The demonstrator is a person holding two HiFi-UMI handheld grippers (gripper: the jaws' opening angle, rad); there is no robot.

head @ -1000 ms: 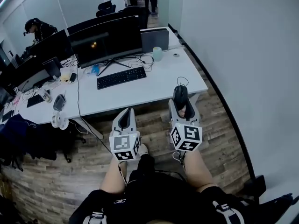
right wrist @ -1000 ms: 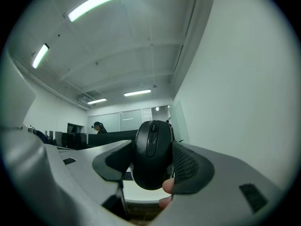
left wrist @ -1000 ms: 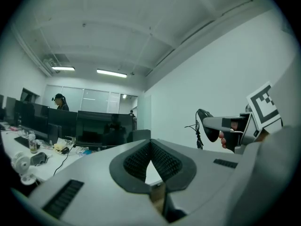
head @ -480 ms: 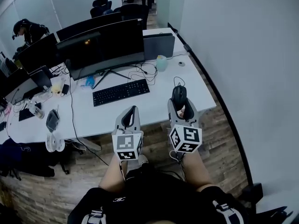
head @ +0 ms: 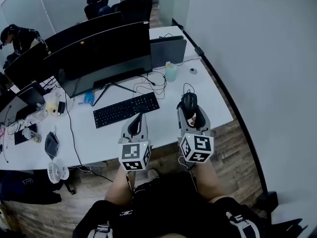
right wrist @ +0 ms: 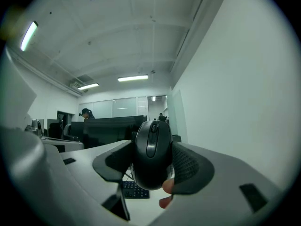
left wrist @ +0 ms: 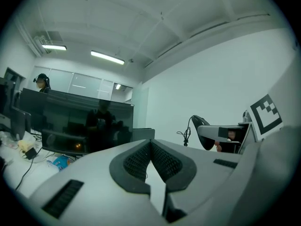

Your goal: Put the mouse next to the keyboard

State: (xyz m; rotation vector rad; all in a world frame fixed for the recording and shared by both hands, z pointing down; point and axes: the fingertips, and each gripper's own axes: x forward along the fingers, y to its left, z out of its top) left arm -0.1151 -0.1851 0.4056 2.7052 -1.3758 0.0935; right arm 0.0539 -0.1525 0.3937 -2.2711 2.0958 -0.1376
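My right gripper (head: 190, 113) pinches the mouse (head: 189, 101), left gripper (head: 137, 123) closed empty, white desk (head: 208, 95) and keyboard (head: 126, 109) just ahead.

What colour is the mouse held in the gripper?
The mouse is black; the right gripper view shows it best.

keyboard (head: 126, 109) on desk (head: 210, 100), before monitor (head: 99, 48), mouse (head: 189, 102) to keyboard's right
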